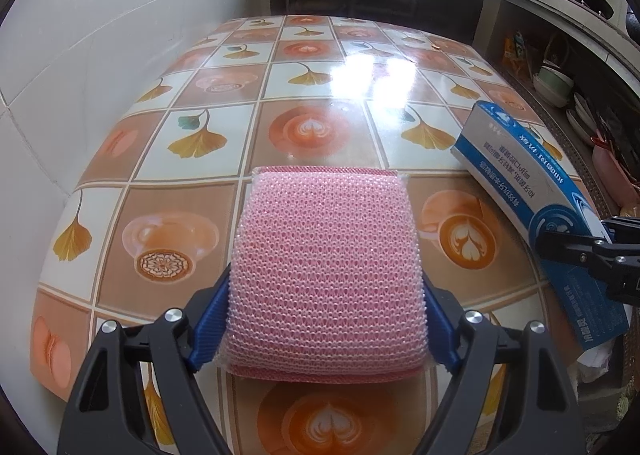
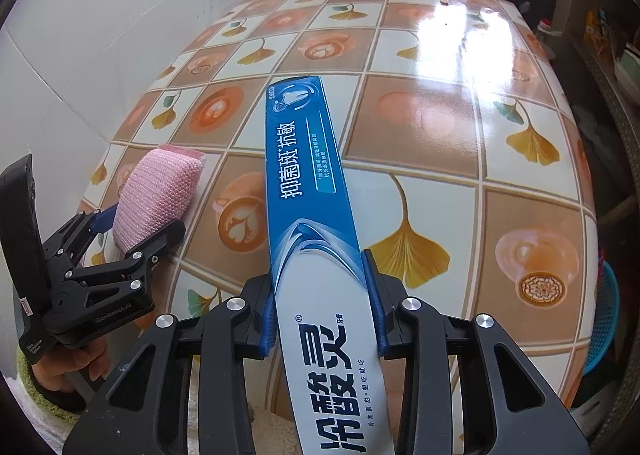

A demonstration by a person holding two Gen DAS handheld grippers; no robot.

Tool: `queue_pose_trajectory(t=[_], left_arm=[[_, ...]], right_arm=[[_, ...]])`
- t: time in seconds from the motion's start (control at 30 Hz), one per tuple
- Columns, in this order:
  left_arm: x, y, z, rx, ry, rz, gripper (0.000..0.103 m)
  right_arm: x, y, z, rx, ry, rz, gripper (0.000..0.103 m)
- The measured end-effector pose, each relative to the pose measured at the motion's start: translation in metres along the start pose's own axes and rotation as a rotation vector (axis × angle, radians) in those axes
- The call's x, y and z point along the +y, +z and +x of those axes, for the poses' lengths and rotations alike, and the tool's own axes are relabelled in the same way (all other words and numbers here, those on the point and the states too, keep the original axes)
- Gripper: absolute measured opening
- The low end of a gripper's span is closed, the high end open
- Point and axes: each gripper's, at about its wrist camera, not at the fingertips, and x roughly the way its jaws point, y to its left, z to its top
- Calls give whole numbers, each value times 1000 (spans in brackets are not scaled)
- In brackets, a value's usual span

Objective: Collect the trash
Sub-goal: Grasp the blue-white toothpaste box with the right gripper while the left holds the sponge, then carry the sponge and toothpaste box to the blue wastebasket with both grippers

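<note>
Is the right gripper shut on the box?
Yes. The right gripper has both blue fingers pressed against the box sides, lifted over the table.

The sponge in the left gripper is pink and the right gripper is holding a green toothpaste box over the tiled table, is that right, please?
Not quite: the toothpaste box is blue and white, not green, as the right wrist view shows. The rest holds: the left gripper has its jaws shut on the pink sponge, and the right gripper holds the box over the tiled table.
</note>
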Motion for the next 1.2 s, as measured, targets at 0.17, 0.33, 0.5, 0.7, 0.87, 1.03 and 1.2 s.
queue_pose_trajectory(t=[0.17,0.33,0.5,0.7,0.87,1.03,1.2], left_arm=[[2,0,-4,-11,-8,-9,79],[6,2,-11,-32,-34,-23,79],[6,6,-17,-52,-41,-18,79],[1,13,-31,-83,-34,-7,79],[-23,22,-49,-120,-68,35,79],[-78,42,-70,-172,-162,145,79],[-161,64,-85,-168,-347,265,79]], right_arm=[[-3,0,-8,-21,8,19,34],[-4,-2,-14,-42,14,47,34],[-10,-8,-19,-63,26,88,34],[-26,-19,-39,-125,52,138,34],[-51,-33,-69,-205,59,197,34],[-94,-59,-108,-314,23,312,34],[-159,-104,-149,-410,-78,487,34]])
